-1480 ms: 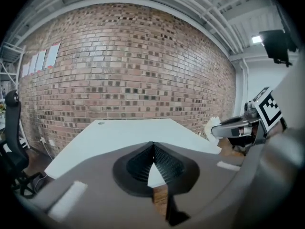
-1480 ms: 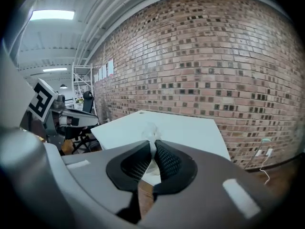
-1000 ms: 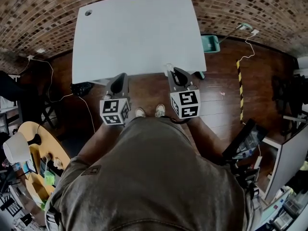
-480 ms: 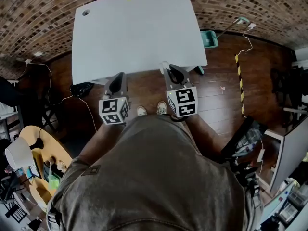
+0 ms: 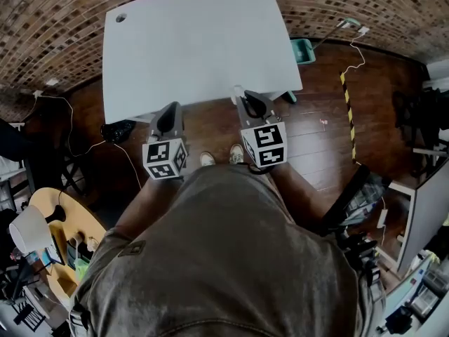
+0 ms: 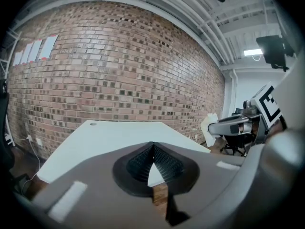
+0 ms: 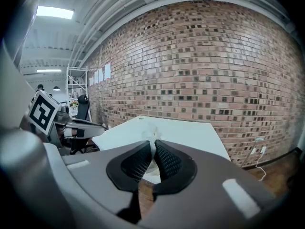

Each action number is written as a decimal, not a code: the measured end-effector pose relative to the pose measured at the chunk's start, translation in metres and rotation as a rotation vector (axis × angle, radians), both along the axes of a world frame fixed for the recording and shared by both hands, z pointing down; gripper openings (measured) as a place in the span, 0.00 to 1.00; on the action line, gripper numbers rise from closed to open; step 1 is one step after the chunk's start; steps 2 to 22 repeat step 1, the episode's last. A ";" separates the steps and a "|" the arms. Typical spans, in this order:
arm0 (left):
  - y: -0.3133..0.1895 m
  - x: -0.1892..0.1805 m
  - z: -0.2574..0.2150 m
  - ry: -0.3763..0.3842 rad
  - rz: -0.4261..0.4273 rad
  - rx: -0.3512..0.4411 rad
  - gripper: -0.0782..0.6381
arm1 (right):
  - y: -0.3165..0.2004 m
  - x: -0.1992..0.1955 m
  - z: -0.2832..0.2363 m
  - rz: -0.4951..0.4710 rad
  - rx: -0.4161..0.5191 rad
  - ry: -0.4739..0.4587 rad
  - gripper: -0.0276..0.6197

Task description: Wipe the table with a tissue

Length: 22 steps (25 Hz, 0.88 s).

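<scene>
Below my chin, my shirt (image 5: pixel 210 258) fills the lower head view and blocks much of the floor. Ahead of it, my left gripper (image 5: pixel 168 118) reaches the near edge of the white table (image 5: pixel 189 41). Its jaws meet at the tips with nothing between them, which only the left gripper view makes plain. My right gripper (image 5: pixel 247 102) pinches a white tissue (image 5: pixel 236 92) at the same edge. From above, the tissue is a tiny pale scrap, but the right gripper view shows it (image 7: pixel 153 136) crumpled and poking above the pads. Far across the tabletop sits a round hole (image 5: pixel 121 18), with the brick wall (image 7: pixel 200 56) beyond.
</scene>
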<state>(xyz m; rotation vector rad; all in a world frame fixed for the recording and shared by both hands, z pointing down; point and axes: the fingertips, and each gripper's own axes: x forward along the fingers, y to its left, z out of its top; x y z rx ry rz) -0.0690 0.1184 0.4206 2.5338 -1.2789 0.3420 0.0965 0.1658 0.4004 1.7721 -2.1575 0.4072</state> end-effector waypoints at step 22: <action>-0.001 -0.001 0.000 0.001 0.000 0.002 0.11 | -0.001 -0.001 0.000 0.000 -0.001 0.000 0.10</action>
